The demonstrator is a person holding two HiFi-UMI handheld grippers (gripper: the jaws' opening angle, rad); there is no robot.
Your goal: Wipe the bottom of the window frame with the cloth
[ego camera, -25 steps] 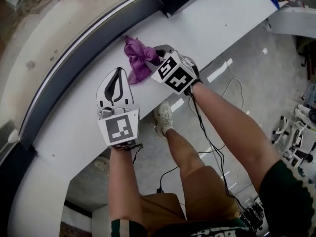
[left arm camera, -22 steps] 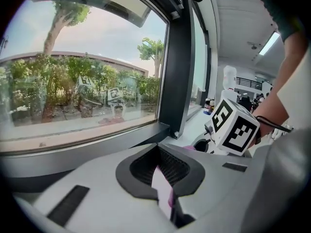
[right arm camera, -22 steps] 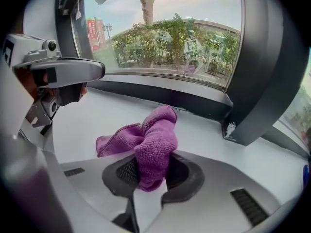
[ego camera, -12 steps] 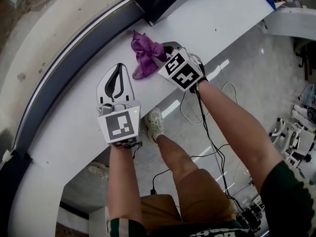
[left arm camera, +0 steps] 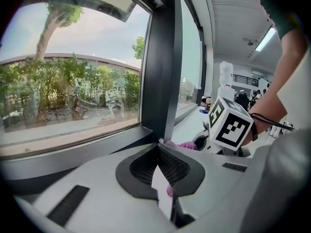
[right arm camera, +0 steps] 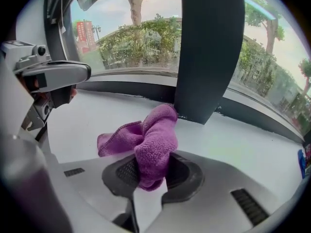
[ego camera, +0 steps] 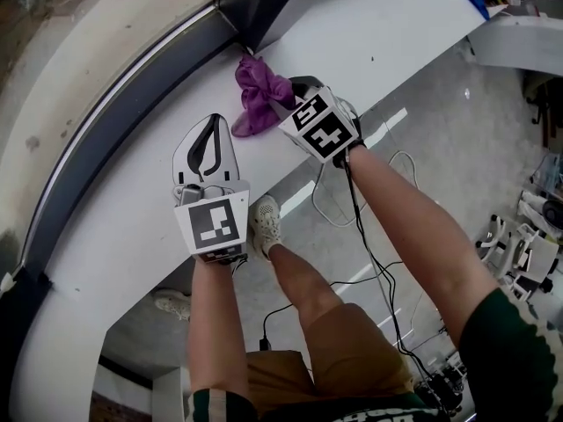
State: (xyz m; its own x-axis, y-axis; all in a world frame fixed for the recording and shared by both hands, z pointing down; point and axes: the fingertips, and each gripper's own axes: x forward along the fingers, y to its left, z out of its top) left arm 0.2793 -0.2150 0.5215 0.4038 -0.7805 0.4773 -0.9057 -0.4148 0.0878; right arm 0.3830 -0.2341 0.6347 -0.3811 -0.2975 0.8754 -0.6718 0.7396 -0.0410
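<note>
Two handheld grippers sit over a white windowsill (ego camera: 132, 227). The right gripper (right arm camera: 151, 171) pinches a crumpled purple microfibre cloth (right arm camera: 153, 142) at the sill's far edge, just beside the dark window frame (ego camera: 123, 121). The left gripper (left arm camera: 158, 152) has its jaws pressed together, empty.

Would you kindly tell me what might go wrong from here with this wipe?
The cloth is bunched in the right gripper, with only a small end reaching forward, so it may skip parts of the frame. That end sits right by the dark post, which the gripper might bump. The shut left gripper is over the sill just to the left, so a sweep that way might hit it.
</note>
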